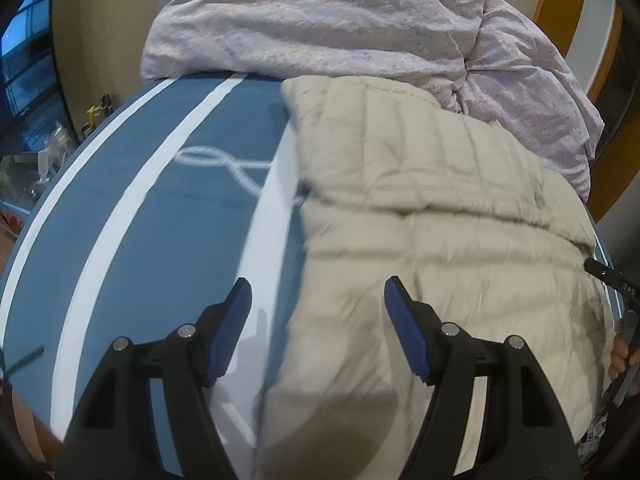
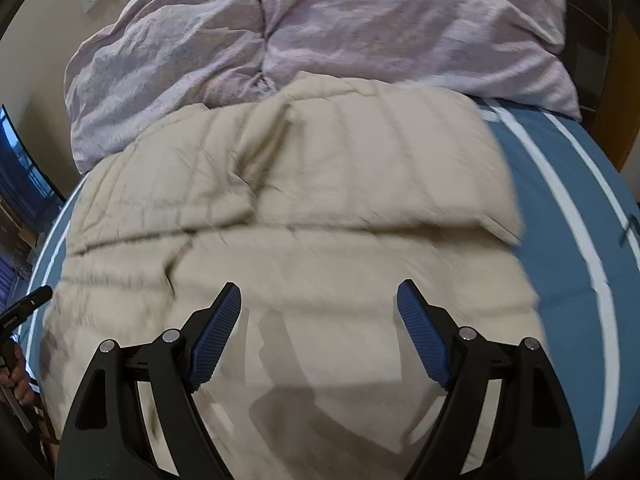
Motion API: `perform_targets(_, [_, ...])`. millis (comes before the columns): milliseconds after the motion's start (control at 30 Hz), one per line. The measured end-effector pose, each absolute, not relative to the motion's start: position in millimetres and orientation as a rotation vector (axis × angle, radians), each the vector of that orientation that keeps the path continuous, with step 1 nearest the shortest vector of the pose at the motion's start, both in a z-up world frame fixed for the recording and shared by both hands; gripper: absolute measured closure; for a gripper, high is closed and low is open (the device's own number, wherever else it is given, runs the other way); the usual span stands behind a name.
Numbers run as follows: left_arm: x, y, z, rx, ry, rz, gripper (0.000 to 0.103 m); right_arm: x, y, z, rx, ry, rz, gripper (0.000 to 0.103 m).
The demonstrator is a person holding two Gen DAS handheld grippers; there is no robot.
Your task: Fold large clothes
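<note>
A beige quilted jacket (image 2: 288, 216) lies spread on a bed covered by a blue sheet (image 1: 132, 216) with white stripes. The jacket has been folded across itself, so that an upper layer ends in a crosswise edge over the lower part. Behind it, at the far end of the bed, a crumpled pale lilac duvet (image 2: 320, 32) is heaped up, and the jacket's far edge touches it.

In the left wrist view, the left tool (image 1: 318, 292) hangs above the jacket's left edge, where beige fabric (image 1: 420, 208) meets the sheet. Its blue pads (image 1: 230, 332) stand wide apart with nothing between them. A white rope pattern is printed on the sheet beyond the tool.

In the right wrist view, the right tool (image 2: 319, 294) hangs above the middle of the jacket, its blue pads (image 2: 424, 340) spread wide and gripping nothing. At the left rim of this view, a hand (image 2: 18, 372) holds the other tool's handle. Both views are slightly blurred.
</note>
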State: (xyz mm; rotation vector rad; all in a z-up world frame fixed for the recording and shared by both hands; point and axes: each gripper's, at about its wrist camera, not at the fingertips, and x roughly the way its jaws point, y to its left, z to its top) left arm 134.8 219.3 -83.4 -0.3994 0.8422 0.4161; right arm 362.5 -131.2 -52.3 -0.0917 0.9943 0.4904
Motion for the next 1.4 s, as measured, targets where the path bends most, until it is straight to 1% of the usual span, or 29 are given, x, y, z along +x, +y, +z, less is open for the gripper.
perform_targets(400, [81, 194, -96, -0.364, 0.840, 0.389, 0.034, 336, -251, -54, -0.024, 1.016, 0.385, 0.021])
perform_targets(633, [59, 193, -106, -0.433, 0.827, 0.351, 0.034, 316, -278, -63, 0.016, 1.034, 0.438, 0.021])
perform_targets(800, [44, 190, -107, -0.477, 0.788, 0.321, 0.038, 302, -280, -67, 0.004, 1.028, 0.497, 0.021])
perform_targets(967, [37, 185, -108, -0.499, 0.772, 0.289, 0.045, 291, -282, -67, 0.024, 1.015, 0.561, 0.023])
perform_targets(1167, [34, 178, -109, -0.494, 0.764, 0.256, 0.046, 280, -298, -70, 0.107, 0.987, 0.647, 0.033])
perform_targets(1233, [34, 176, -109, -0.490, 0.764, 0.250, 0.046, 278, -305, -72, 0.145, 0.980, 0.676, 0.040])
perform_targets(1300, [33, 176, -109, -0.492, 0.764, 0.241, 0.046, 276, -312, -74, 0.181, 0.971, 0.707, 0.044])
perform_targets(1400, [32, 174, -110, -0.487, 0.768, 0.228, 0.050, 271, -316, -76, 0.206, 0.948, 0.746, 0.046])
